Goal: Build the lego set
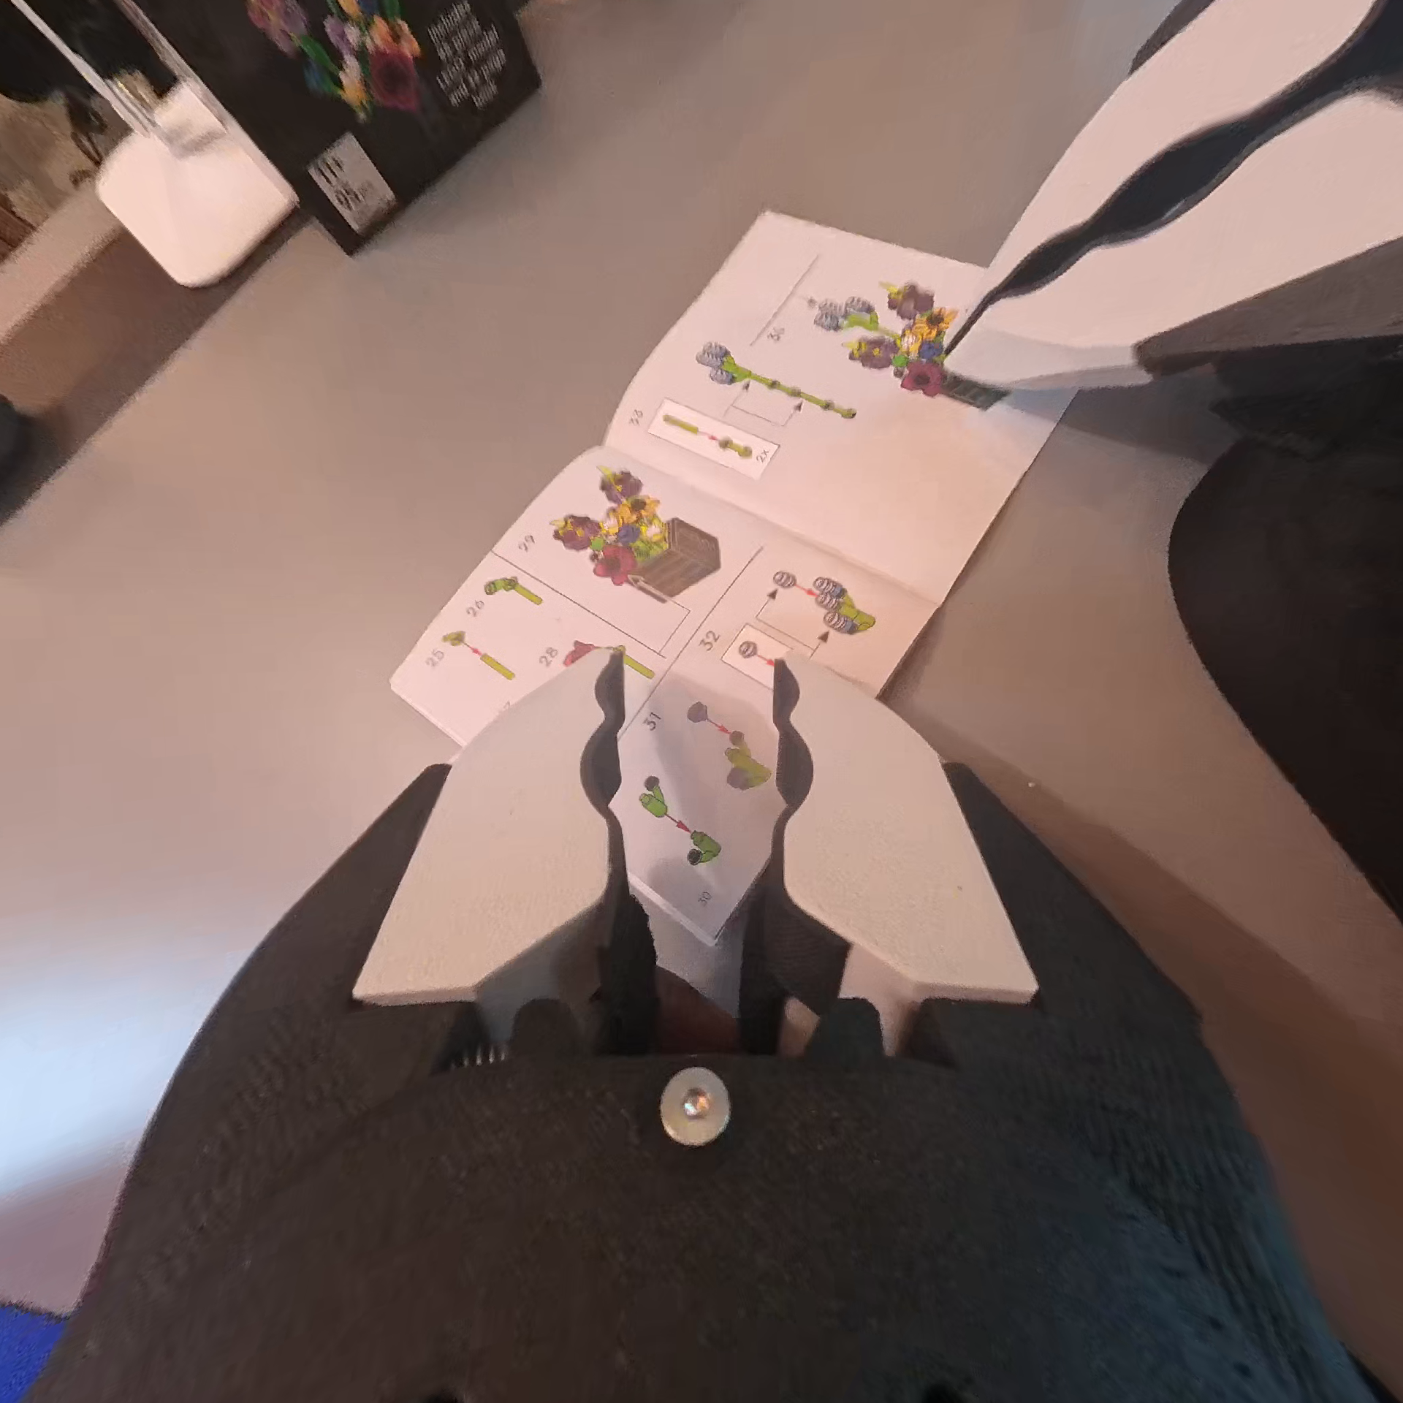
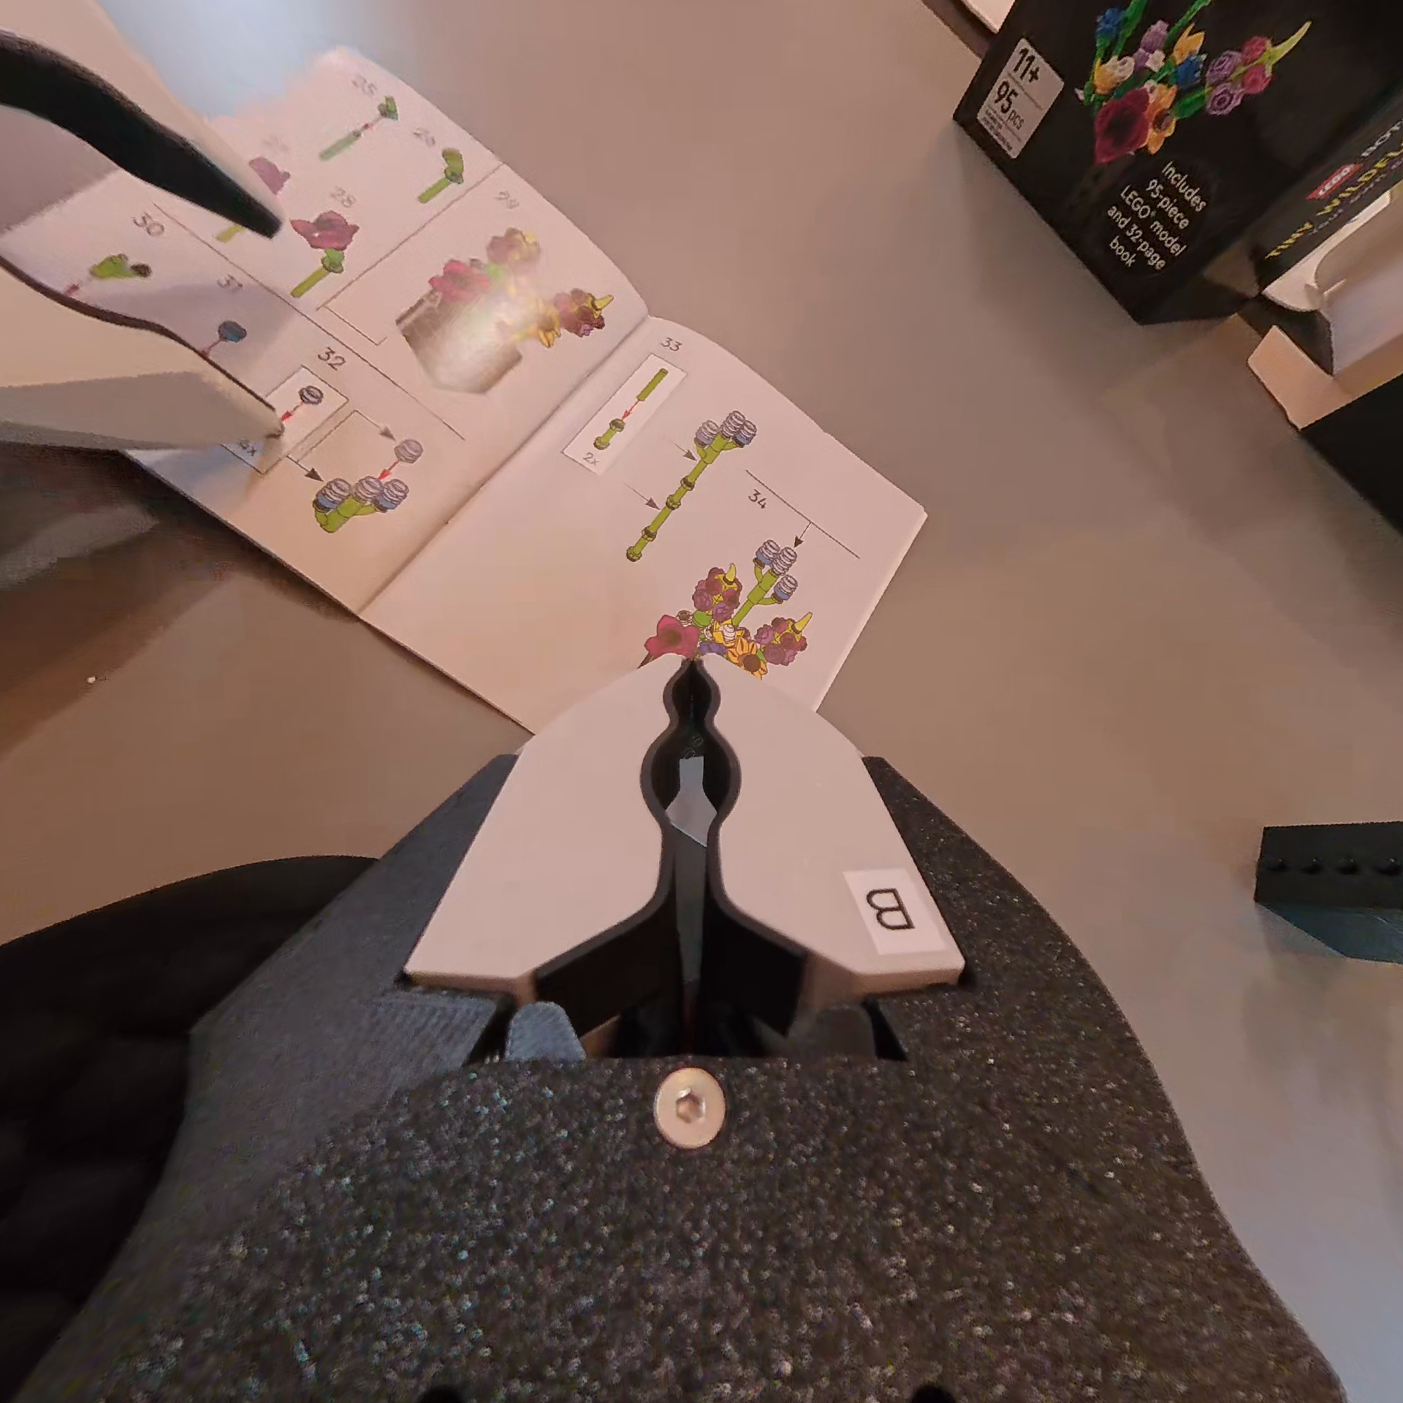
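Note:
An open instruction booklet [image 1: 835, 471] with pictures of flower build steps lies flat on the grey table [image 1: 379, 455]. It also shows in the right wrist view [image 2: 531, 547]. My left gripper [image 1: 695, 660] is open and empty, its fingertips low over the booklet's left page; it shows in the right wrist view [image 2: 275, 326] at the upper left. My right gripper [image 2: 689, 664] is shut, its tip on the right page near the outer corner; it shows in the left wrist view [image 1: 956, 357] at the upper right. I see no loose bricks.
A black set box [image 2: 1139, 152] printed with flowers stands at the far edge, also in the left wrist view [image 1: 395, 99]. A white container [image 1: 190, 205] stands beside it. A black block with holes [image 2: 1328, 881] lies at the right. Dark fabric [image 1: 1291, 645] lies near the booklet.

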